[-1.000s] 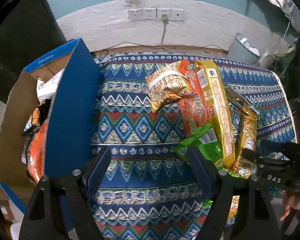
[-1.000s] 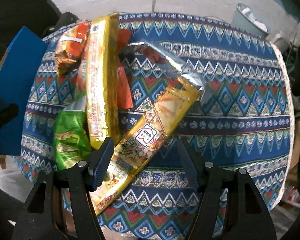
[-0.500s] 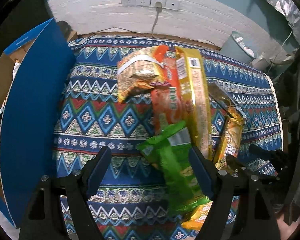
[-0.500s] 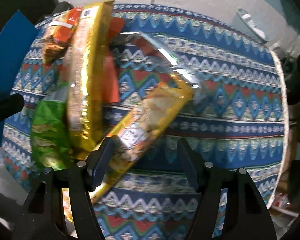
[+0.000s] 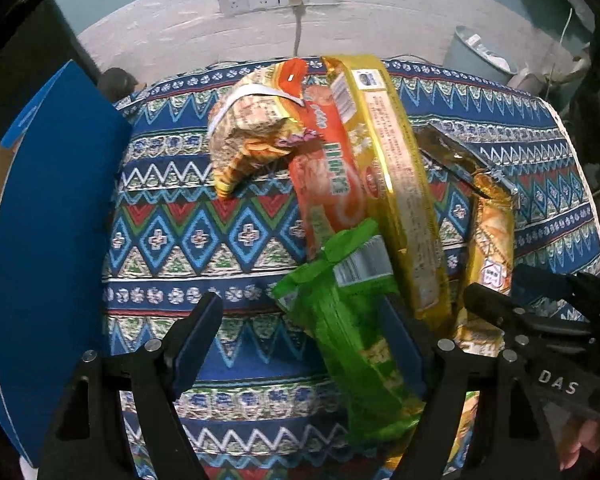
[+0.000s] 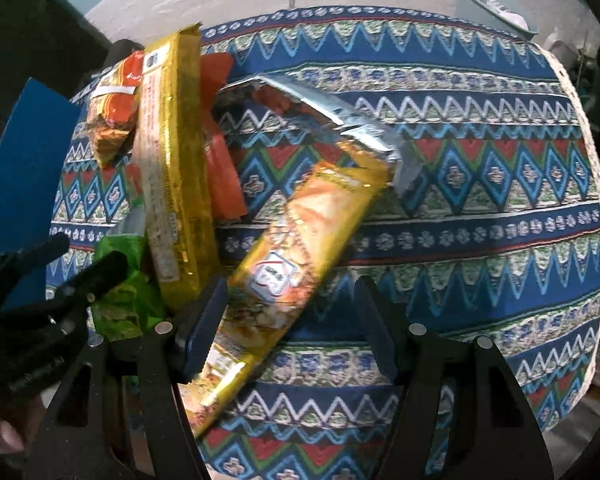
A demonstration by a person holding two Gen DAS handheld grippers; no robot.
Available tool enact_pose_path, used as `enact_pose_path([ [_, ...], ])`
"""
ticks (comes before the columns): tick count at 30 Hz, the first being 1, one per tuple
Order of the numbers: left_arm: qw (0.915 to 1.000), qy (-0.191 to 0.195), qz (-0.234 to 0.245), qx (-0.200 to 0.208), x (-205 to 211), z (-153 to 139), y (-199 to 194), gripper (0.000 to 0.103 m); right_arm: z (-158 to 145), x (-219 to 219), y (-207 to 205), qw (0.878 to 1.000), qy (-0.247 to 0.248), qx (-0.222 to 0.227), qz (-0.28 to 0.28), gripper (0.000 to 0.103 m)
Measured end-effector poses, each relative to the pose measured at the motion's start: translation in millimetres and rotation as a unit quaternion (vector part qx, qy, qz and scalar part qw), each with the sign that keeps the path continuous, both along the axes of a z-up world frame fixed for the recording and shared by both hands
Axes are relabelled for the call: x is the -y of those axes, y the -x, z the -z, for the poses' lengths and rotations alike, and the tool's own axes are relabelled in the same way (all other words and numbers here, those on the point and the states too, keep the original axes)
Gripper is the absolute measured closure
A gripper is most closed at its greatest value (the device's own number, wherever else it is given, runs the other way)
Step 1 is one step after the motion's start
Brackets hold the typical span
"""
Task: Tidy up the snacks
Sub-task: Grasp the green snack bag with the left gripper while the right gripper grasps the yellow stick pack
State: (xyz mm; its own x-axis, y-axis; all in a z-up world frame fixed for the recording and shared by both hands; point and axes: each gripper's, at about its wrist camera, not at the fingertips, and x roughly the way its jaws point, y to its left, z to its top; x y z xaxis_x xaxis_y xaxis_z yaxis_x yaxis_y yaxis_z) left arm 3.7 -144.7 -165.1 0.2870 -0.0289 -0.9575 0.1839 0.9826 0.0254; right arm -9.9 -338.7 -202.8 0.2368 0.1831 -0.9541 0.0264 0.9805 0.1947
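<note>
Several snack packs lie in a pile on the patterned cloth. A green pack (image 5: pixel 352 320) lies between the open jaws of my left gripper (image 5: pixel 304 336), near the right finger. A long gold pack (image 5: pixel 396 184), an orange pack (image 5: pixel 332 184) and a crumpled noodle bag (image 5: pixel 252 140) lie beyond it. My right gripper (image 6: pixel 288 320) is open over a yellow-orange pack (image 6: pixel 296 248) that lies slanted between its fingers. A silver pack (image 6: pixel 340 120) lies under its far end. The gold pack (image 6: pixel 172 160) and green pack (image 6: pixel 124 280) sit to its left.
A cardboard box with a blue flap (image 5: pixel 48 220) stands at the table's left edge, also in the right wrist view (image 6: pixel 24 168). A grey bin (image 5: pixel 480 52) stands beyond the table. The right half of the cloth (image 6: pixel 480 200) holds no packs.
My left gripper has swung right, away from the box, and come down over the green pack. My right gripper has moved closer to the yellow-orange pack. Both stay open.
</note>
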Motion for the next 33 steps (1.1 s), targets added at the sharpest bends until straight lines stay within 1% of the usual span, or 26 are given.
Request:
enact_pose_path([
  [1, 1.0, 0.002, -0.001, -0.002, -2.6, 0.0, -0.2, 0.018, 2.4, -3.6, -0.6, 1.0, 0.005, -0.003, -0.004, 0.036],
  [4, 0.9999, 0.01, -0.006, -0.01, -15.4, 0.8, 0.2, 0.016, 6.9, -22.8, 0.2, 1.0, 0.011, -0.014, -0.017, 0.036],
  [5, 0.9998, 0.015, -0.006, -0.013, -20.3, 1.0, 0.1, 0.016, 8.4, -26.2, 0.4, 1.0, 0.014, -0.015, -0.023, 0.036],
  [7, 0.9996, 0.021, -0.005, -0.017, -26.0, 0.7, 1.2, 0.015, 9.2, -29.8, 1.6, 0.999, 0.035, -0.02, -0.036, 0.036],
  [10, 0.9995, 0.021, -0.003, -0.025, -35.4, -0.7, 4.1, 0.015, 12.7, -34.7, 2.0, 0.997, 0.046, -0.027, -0.048, 0.036],
  [12, 0.9994, 0.017, -0.007, -0.028, -38.8, -1.9, 4.5, 0.015, 11.8, -29.3, 7.7, 0.996, 0.064, -0.032, -0.055, 0.036],
  [14, 0.9995, 0.015, -0.008, -0.027, -39.7, -3.6, 5.1, 0.015, 11.6, -24.7, 14.2, 0.993, 0.098, -0.033, -0.063, 0.036],
  [17, 0.9991, 0.025, -0.005, -0.032, -35.3, -3.6, 4.9, 0.015, 13.3, -11.3, 23.4, 0.988, 0.132, -0.04, -0.064, 0.036],
  [18, 0.9989, 0.03, -0.004, -0.036, -33.9, -3.1, 4.8, 0.015, 13.5, -5.8, 26.2, 0.989, 0.13, -0.04, -0.059, 0.036],
  [21, 0.9978, 0.045, 0.003, -0.048, -22.0, 1.5, 6.4, 0.016, 10.9, 9.8, 32.3, 0.996, 0.077, -0.029, -0.042, 0.036],
  [25, 0.998, 0.043, 0.018, -0.043, -9.3, 7.6, 11.2, 0.016, 12.2, 21.1, 34.8, 0.997, 0.062, -0.027, -0.041, 0.037],
  [26, 0.998, 0.039, 0.023, -0.044, -5.4, 9.2, 11.9, 0.016, 15.7, 15.3, 31.3, 0.997, 0.062, -0.027, -0.043, 0.038],
  [28, 0.9981, 0.027, 0.027, -0.049, -3.5, 14.9, 14.3, 0.016, 22.6, 6.5, 27.2, 0.996, 0.065, -0.027, -0.046, 0.046],
  [31, 0.9969, 0.031, 0.024, -0.069, -6.4, 25.7, 19.2, 0.016, 27.0, 4.8, 30.2, 0.995, 0.085, -0.016, -0.055, 0.054],
  [32, 0.9964, 0.033, 0.023, -0.074, -7.3, 29.0, 21.0, 0.016, 28.3, 0.1, 30.0, 0.994, 0.089, -0.013, -0.057, 0.061],
  [33, 0.9959, 0.036, 0.025, -0.08, -7.9, 32.8, 22.9, 0.016, 28.5, -0.5, 31.0, 0.994, 0.089, -0.012, -0.059, 0.066],
])
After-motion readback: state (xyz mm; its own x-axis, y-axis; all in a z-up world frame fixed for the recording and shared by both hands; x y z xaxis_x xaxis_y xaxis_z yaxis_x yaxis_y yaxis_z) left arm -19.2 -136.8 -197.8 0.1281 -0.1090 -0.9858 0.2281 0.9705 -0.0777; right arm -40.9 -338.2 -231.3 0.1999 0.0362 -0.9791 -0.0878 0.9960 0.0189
